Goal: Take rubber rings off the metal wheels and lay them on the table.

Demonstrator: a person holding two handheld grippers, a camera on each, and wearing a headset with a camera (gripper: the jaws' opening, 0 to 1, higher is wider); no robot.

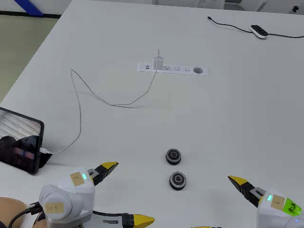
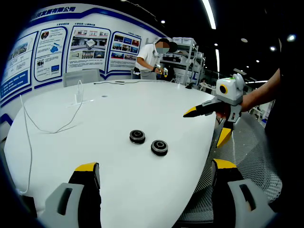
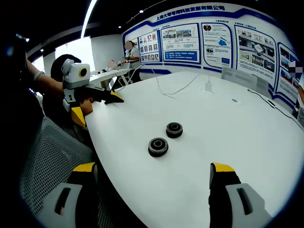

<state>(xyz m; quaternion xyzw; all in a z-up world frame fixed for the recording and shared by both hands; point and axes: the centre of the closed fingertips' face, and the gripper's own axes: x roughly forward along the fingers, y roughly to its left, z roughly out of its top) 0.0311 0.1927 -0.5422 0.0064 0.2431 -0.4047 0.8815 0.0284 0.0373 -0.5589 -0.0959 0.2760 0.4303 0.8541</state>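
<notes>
Two small metal wheels with black rubber rings lie flat on the white table (image 1: 228,109), one nearer me (image 1: 177,180) and one just behind it (image 1: 173,156). My left gripper (image 1: 127,192) is open at the table's near left edge, a hand's width left of the wheels. On the near right, the right gripper (image 1: 221,204) is open too, and both hold nothing. In the left gripper view the wheels (image 2: 159,147) (image 2: 137,137) lie ahead of the open left gripper (image 2: 155,166), with the right gripper (image 2: 205,126) beyond. In the right gripper view they (image 3: 158,147) (image 3: 174,129) lie ahead of the right gripper (image 3: 153,167).
A white power strip (image 1: 173,69) with a plugged charger lies mid-table. Its thin cable (image 1: 78,109) runs to a phone on a stand (image 1: 19,140) at the left edge. A black remote with a cord (image 1: 259,31) sits far right. A person (image 2: 154,57) stands beyond the table.
</notes>
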